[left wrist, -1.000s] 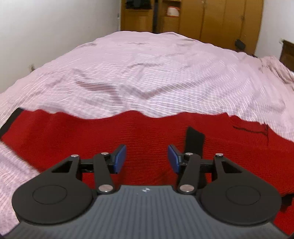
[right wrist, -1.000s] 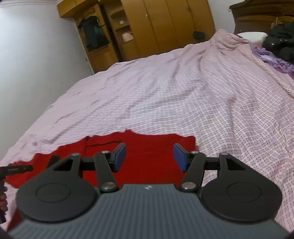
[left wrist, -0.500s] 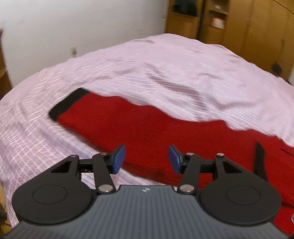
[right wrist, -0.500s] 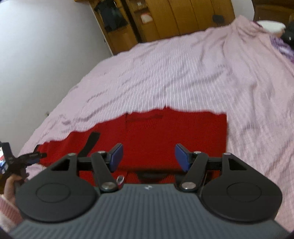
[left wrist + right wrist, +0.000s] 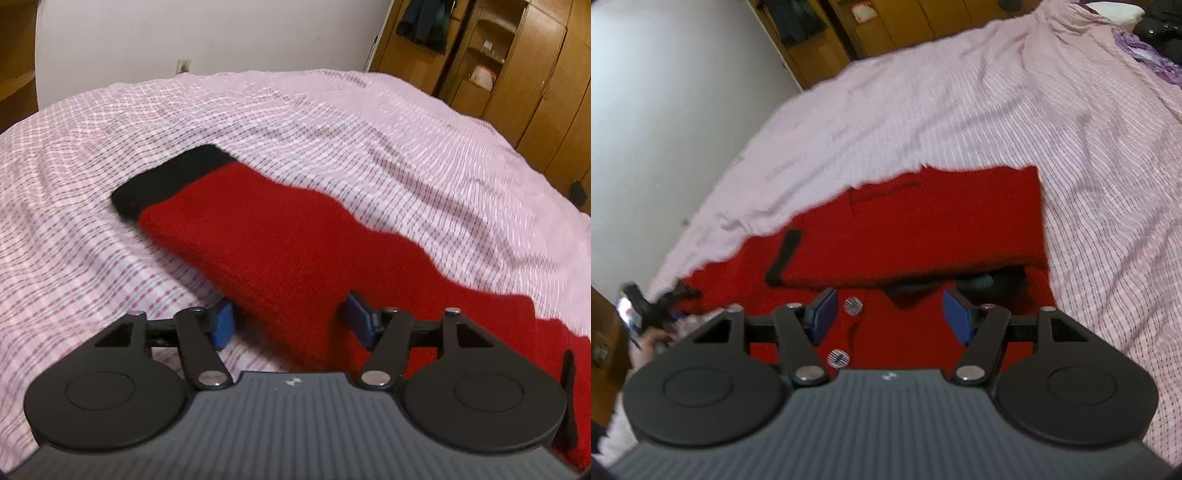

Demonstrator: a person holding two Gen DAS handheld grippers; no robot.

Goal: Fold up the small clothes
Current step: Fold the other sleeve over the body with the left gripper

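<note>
A red knitted garment (image 5: 295,236) lies spread on the pink checked bedsheet (image 5: 110,129). Its sleeve stretches away to a black cuff (image 5: 170,181). My left gripper (image 5: 291,321) hangs low over the sleeve's near edge. Its jaws are opening, with the edge between them and no pad pressing on it. In the right wrist view the garment's body (image 5: 923,229) shows a folded-over part ending in a black cuff (image 5: 783,254) and two silver buttons (image 5: 853,305). My right gripper (image 5: 890,317) stands open above the buttoned front, holding nothing. The other gripper (image 5: 661,299) is a blur at far left.
The bedsheet (image 5: 1089,147) runs wide to the right and far side. A white wall (image 5: 184,33) and wooden wardrobes (image 5: 524,81) stand beyond the bed. Purple cloth (image 5: 1145,51) and dark clothing lie at the bed's far right corner. A hand (image 5: 646,341) shows at the left edge.
The left gripper swung left along the sleeve toward the black cuff, sank lower, and its jaws widened. The right gripper came over the garment's front, bringing the buttons into view.
</note>
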